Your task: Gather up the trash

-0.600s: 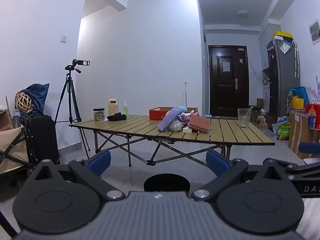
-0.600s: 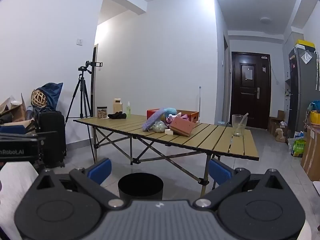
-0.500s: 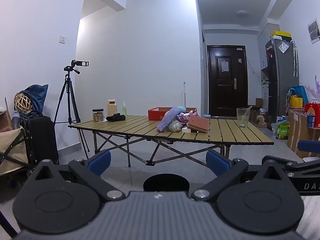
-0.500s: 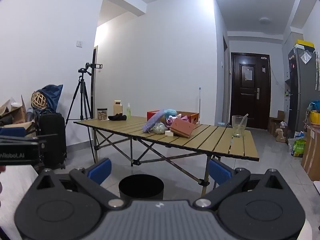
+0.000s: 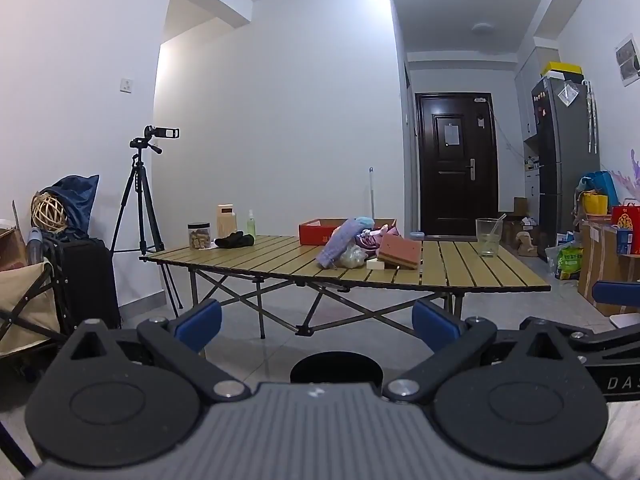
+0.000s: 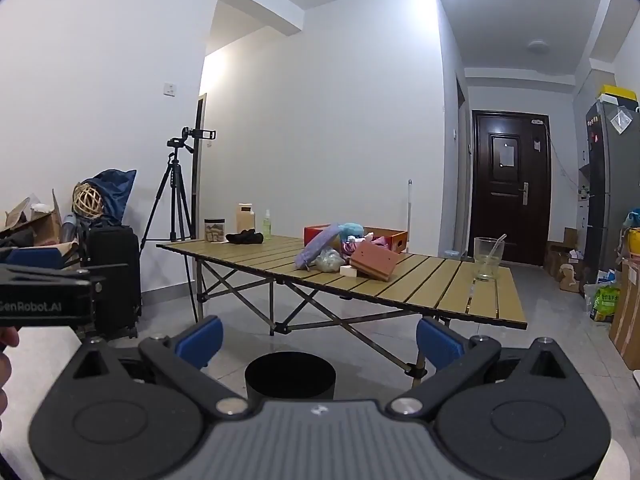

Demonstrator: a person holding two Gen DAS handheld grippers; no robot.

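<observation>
At the bottom of each wrist view, the left hand-held gripper (image 5: pixel 317 322) and the right hand-held gripper (image 6: pixel 319 336) stood released, blue pads spread wide with nothing between them. Just beyond the fingers a black bin (image 6: pixel 290 376) sat on the tiled floor (image 6: pixel 560 344); the right view showed its wall and rim, while the left view showed only its dark mouth (image 5: pixel 335 368) above the gripper body. Bare floor lay open between the bin and the folding table (image 5: pixel 480 276), whose near edge ran across the middle of both frames on crossed metal legs. On the slats, near the middle, lay the trash pile (image 5: pixel 352 246): a purple wrap, a crumpled clear bag, a small white block and a tilted brown box (image 5: pixel 400 251), with a red tray (image 5: pixel 316 232) behind. A clear cup (image 5: pixel 489 237) stood apart toward the table's right end, jars and a dark cloth at its far left corner. The right view alone caught the other gripper's lettered side bar and a fingertip at the left edge; the left view showed shelves and bags at right. Behind stood a tripod (image 5: pixel 140 200) and a dark door (image 5: pixel 456 164).
</observation>
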